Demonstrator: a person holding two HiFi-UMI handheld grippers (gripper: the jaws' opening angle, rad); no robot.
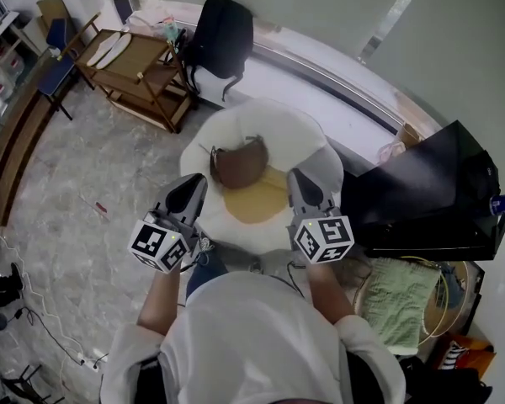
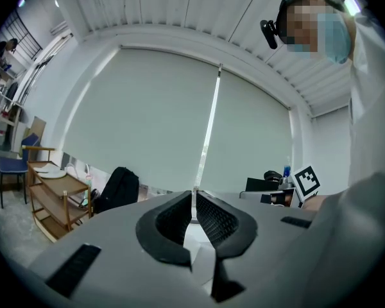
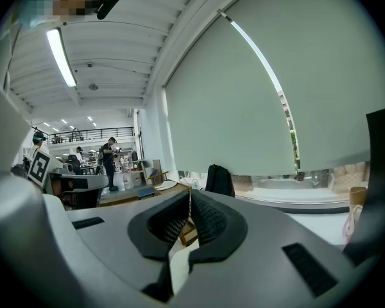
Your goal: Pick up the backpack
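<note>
Left gripper [image 1: 195,185] and right gripper [image 1: 300,181] held level, fingers together, empty

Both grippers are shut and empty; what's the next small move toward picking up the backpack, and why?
Probably step forward around the white chair toward the black backpack. It leans at the window ledge beside the wooden cart, well beyond the left gripper and right gripper, both shut on nothing.

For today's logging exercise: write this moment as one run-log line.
left gripper: shut, empty | right gripper: shut, empty | black fabric backpack: untouched, by window
</note>
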